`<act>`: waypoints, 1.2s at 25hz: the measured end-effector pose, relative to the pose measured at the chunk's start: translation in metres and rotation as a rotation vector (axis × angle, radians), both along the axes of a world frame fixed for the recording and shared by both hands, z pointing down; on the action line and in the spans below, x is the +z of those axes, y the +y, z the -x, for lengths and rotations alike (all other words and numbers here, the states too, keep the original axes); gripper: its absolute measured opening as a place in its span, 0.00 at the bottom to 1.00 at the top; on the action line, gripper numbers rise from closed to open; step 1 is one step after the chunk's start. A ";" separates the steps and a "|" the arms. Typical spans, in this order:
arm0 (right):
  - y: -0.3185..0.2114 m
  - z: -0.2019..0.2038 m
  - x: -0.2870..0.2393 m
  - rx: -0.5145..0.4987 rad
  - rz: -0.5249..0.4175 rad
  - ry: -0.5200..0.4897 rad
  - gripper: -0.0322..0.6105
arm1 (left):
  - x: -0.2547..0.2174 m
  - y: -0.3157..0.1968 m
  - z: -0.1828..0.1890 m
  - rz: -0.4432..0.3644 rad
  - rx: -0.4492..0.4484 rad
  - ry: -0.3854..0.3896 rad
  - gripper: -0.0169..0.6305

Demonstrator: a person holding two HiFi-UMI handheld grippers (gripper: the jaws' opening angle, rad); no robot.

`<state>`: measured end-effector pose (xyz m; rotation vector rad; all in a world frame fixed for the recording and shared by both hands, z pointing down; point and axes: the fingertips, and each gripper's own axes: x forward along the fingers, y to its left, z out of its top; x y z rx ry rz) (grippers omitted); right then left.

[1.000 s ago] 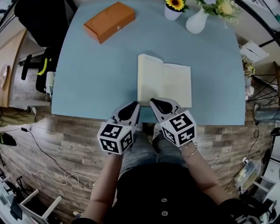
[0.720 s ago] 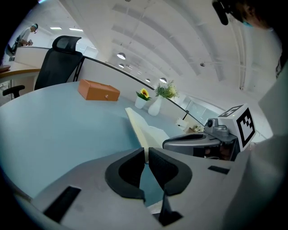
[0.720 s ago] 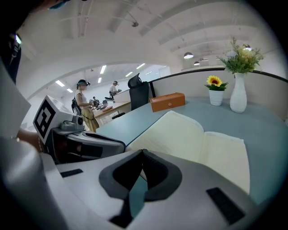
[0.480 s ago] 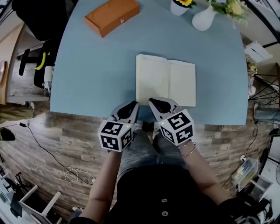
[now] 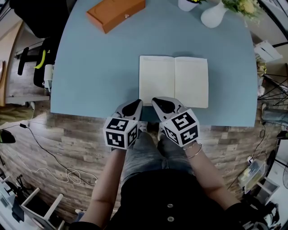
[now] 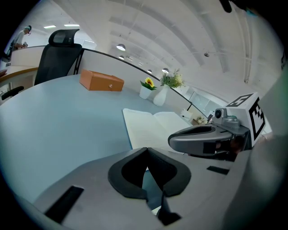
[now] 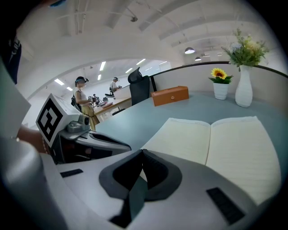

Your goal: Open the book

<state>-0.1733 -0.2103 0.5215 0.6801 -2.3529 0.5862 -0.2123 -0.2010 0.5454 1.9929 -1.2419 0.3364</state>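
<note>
The book [image 5: 173, 81] lies open and flat on the blue table [image 5: 90, 67], cream pages up, spine running away from me. Both grippers hover side by side at the table's near edge, tips just at the book's near left corner. My left gripper [image 5: 136, 104] is shut; its jaws have just been closing, with nothing between them [image 6: 146, 150]. My right gripper [image 5: 157, 102] is shut and empty too [image 7: 143, 152]. The open book [image 7: 216, 143] fills the right gripper view ahead of the jaws. In the left gripper view the book [image 6: 153, 128] lies ahead and to the right.
An orange box [image 5: 116, 13] sits at the table's far left. A white vase [image 5: 213, 14] and a small flower pot [image 5: 188, 4] stand at the far edge. A black chair [image 5: 31, 18] is beyond the left side. Cables lie on the wooden floor.
Both grippers have sunk a little at the table's near edge. The head view has shifted, so the book's pages show wider. The book stays open and flat.
</note>
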 end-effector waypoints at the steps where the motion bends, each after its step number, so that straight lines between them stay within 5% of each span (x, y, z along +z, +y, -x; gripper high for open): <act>1: 0.001 0.000 0.001 -0.001 0.002 0.001 0.05 | 0.000 0.000 -0.001 0.000 0.003 -0.003 0.05; 30: -0.005 -0.048 -0.045 0.122 -0.111 -0.047 0.05 | -0.057 -0.003 -0.043 -0.114 0.048 0.052 0.05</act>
